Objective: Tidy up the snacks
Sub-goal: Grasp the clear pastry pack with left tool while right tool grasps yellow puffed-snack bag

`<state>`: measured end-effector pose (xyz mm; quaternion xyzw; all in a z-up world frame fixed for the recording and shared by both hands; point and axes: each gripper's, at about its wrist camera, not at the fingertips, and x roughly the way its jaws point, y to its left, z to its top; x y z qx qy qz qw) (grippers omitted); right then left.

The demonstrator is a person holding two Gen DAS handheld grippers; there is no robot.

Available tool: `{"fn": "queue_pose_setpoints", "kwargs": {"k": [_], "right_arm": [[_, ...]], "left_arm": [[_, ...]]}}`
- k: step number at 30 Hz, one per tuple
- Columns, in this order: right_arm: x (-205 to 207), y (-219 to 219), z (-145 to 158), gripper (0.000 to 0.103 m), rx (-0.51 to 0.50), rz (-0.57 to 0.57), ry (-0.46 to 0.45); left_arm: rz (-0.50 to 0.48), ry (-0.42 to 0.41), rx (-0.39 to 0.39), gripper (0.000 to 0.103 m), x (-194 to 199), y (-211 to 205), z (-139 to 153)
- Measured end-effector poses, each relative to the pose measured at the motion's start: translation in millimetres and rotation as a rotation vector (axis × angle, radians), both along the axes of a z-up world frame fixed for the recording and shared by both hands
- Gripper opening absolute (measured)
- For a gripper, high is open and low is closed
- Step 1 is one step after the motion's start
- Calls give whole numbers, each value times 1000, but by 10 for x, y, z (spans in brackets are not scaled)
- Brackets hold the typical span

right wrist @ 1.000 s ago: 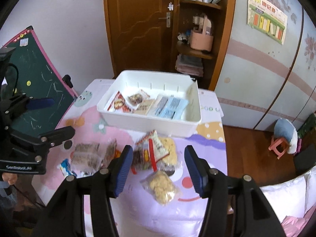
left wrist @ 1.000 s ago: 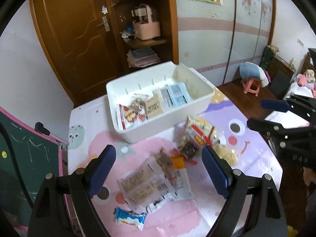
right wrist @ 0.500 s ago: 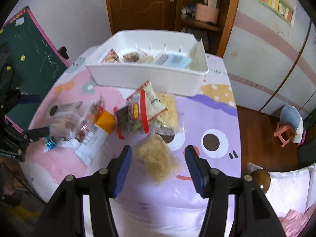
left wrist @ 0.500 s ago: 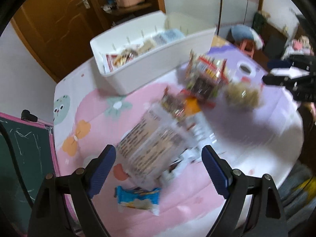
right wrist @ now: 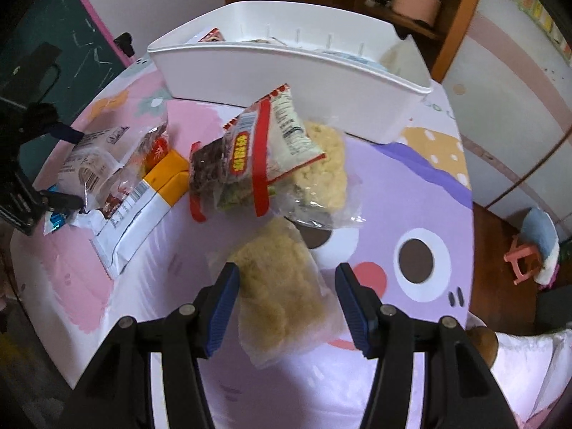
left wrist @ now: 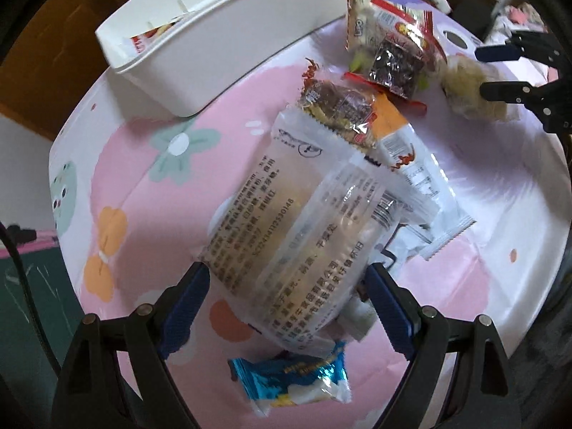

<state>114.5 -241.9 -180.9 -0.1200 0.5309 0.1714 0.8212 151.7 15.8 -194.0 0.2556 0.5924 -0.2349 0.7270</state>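
Both grippers pitched steeply down over the table (right wrist: 447,186). Left gripper (left wrist: 286,296) jaws wide, straddling the near end of a clear printed packet (left wrist: 296,221); pads look just clear of the wrapper, contact hard to tell. Right gripper (right wrist: 284,296) jaws at medium width around a yellow crumbly snack bag (right wrist: 282,279), left pad right at the bag edge, right pad apart from it. White bin (right wrist: 286,71) at the table's far side, a few flat packets inside, mostly hidden by its wall. Remaining snacks loose in front of the bin: red-banded bag (right wrist: 250,157), orange-and-white packet (right wrist: 150,200), blue wrapper (left wrist: 293,379). Versus a second ago: both grippers lower and tilted further down, packets much closer, jaw widths unchanged.
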Motion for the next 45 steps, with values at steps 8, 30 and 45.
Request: {"fn": "queue_pose_setpoints", "kwargs": {"k": [8, 30, 45], "right_arm": [[104, 70, -149, 60, 39, 31, 75], [60, 190, -178, 42, 43, 47, 69], [-301, 270, 302, 40, 101, 28, -52]], "left_arm": [[68, 75, -54, 92, 339, 108, -120], [158, -47, -76, 46, 591, 31, -3], [315, -144, -187, 28, -268, -73, 483]]}}
